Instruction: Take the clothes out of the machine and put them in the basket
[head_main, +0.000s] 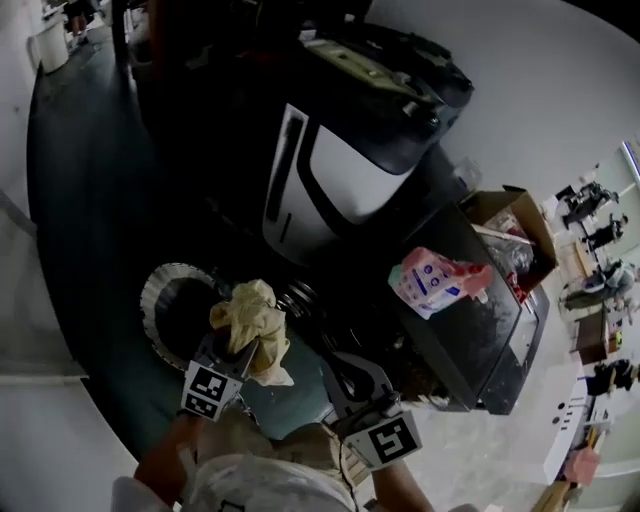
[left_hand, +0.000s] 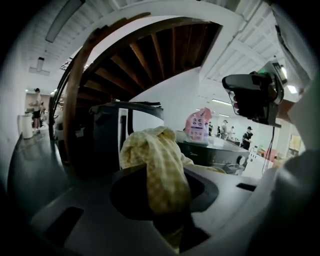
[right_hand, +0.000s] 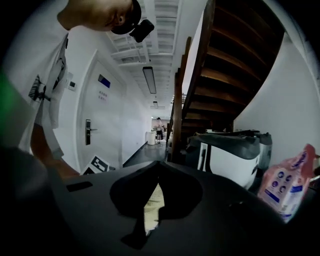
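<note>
Low in the frame, the left gripper (head_main: 240, 348) is clamped narrow on a yellow checked cloth (head_main: 250, 315), which bunches up above its jaws. Beside it the right gripper (head_main: 340, 372) is all but closed, with a strip of that cloth seemingly pinched in the slit. Just to the left, the round basket (head_main: 155, 290) gapes below. Best move, I'd say: centre the bundle over the opening, dip low, and let both go together so no tail drapes the rim. Beyond, upper middle, sits the dark machine (head_main: 340, 170).
</note>
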